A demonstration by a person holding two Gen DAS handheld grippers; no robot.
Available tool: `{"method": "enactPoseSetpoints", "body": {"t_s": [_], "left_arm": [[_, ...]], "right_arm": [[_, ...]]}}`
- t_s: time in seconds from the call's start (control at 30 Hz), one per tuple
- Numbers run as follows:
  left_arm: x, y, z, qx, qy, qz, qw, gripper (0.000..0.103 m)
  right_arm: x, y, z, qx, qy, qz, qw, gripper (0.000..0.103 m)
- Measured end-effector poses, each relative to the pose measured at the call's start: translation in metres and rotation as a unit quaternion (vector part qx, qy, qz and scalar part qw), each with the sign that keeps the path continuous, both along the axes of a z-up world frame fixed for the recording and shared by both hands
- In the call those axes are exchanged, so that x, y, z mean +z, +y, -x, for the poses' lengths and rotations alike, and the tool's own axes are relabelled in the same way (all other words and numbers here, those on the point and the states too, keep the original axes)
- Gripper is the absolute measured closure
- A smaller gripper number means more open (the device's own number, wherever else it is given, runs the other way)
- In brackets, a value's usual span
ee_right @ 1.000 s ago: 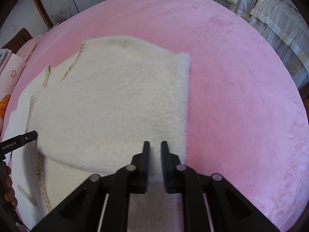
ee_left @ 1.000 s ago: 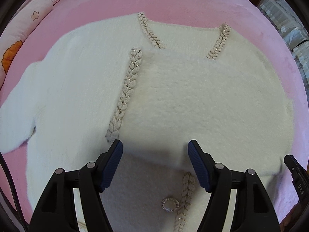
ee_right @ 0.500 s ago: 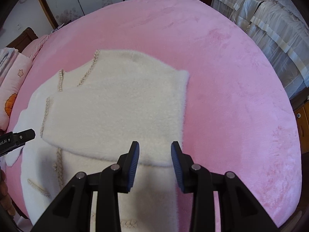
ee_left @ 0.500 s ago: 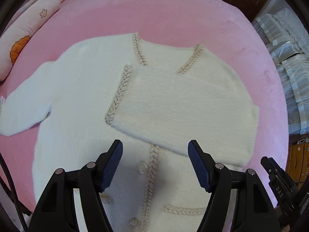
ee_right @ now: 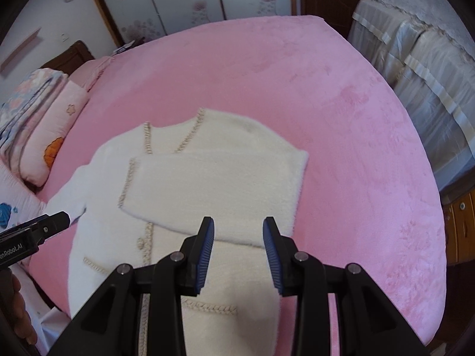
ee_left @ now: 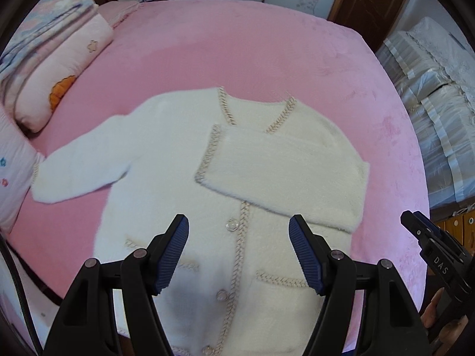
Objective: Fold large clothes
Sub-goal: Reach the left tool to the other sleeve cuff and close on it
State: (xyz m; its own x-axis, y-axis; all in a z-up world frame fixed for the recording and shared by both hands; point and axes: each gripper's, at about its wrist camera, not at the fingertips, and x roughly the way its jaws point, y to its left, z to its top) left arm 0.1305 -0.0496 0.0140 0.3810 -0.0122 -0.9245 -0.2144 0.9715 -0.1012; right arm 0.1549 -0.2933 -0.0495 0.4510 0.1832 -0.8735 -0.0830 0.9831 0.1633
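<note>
White fuzzy cardigan (ee_left: 166,178) w/ braided trim is lying flat on pink bedspread (ee_left: 237,47), one sleeve folded across chest, other sleeve stretching toward pillows (ee_left: 56,68). Left gripper (ee_left: 239,250) is hovering above it, jaws apart, empty. Right gripper (ee_right: 238,255) jaws have just been opening, nothing between.

The cardigan (ee_left: 166,178) is made of soft, fluffy white cloth that looks furry. Its edges are trimmed with a rough, plaited braid (ee_left: 242,243) in a pale gold colour. Shiny round buttons (ee_left: 232,225) are sewn down the front. The bed cover (ee_right: 341,118) is made of pink plush cloth, matt and a little fuzzy. The gripper fingers (ee_left: 139,281) are made of smooth black plastic with small silver metal pins. Their pads (ee_right: 206,255) are covered in blue ribbed rubber. The door (ee_left: 371,3) is made of brown, slightly glossy wood.
</note>
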Motion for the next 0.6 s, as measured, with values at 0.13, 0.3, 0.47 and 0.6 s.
{"method": "enactPoseSetpoints", "body": {"t_s": [0.13,0.3,0.47,0.6], "left_arm": [[0.021,0.029,0.028,0.032,-0.007,-0.009,0.9994,0.034],[0.028,0.076,0.052,0.072,-0.011,-0.012,0.9972,0.034],[0.013,0.136,0.067,0.105,-0.007,0.001,0.9944,0.034],[-0.011,0.187,0.070,0.121,-0.002,0.022,0.9924,0.034]], "right_arm": [[0.016,0.018,0.012,0.037,-0.004,-0.011,0.999,0.069],[0.028,0.058,0.027,0.086,-0.013,-0.012,0.996,0.069],[0.032,0.113,0.033,0.116,-0.017,-0.009,0.993,0.069],[0.027,0.163,0.030,0.123,-0.014,0.001,0.992,0.069]]}}
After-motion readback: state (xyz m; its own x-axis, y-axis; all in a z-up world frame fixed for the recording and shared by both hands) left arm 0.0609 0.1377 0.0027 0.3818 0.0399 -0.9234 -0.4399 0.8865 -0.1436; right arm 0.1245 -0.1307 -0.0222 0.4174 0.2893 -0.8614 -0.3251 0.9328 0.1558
